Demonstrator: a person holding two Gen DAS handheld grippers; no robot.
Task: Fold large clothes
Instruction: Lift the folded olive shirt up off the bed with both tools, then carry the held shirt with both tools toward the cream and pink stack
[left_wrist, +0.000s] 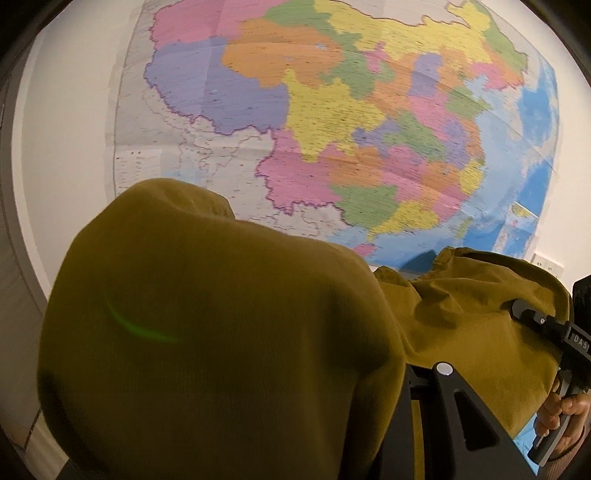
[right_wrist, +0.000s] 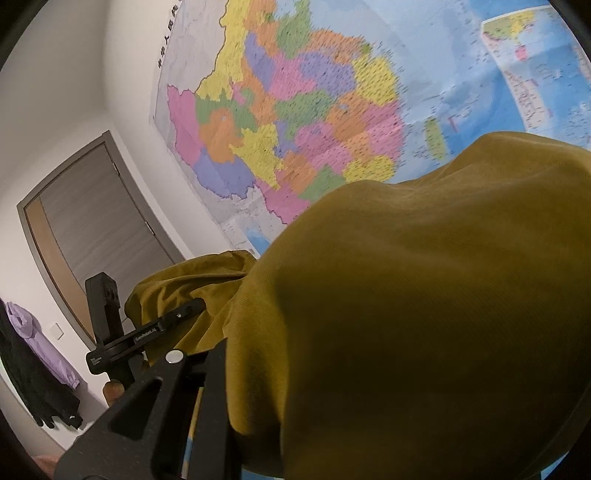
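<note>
A mustard-yellow corduroy garment (left_wrist: 221, 332) hangs lifted in the air between both grippers and drapes over the cameras. In the left wrist view it covers my left gripper (left_wrist: 402, 373), which is shut on its edge; only one black finger (left_wrist: 465, 417) shows. The right gripper (left_wrist: 517, 312) is at the far right, shut on the cloth. In the right wrist view the garment (right_wrist: 424, 314) covers my right gripper (right_wrist: 221, 354), with one black finger (right_wrist: 155, 402) showing. The left gripper (right_wrist: 201, 304) is at lower left, clamped on the cloth.
A large coloured wall map (left_wrist: 351, 122) fills the white wall ahead and also shows in the right wrist view (right_wrist: 314, 110). A grey door (right_wrist: 99, 221) is at left. Purple and black clothes (right_wrist: 37, 362) hang beside it. A wall socket (left_wrist: 550, 266) is at right.
</note>
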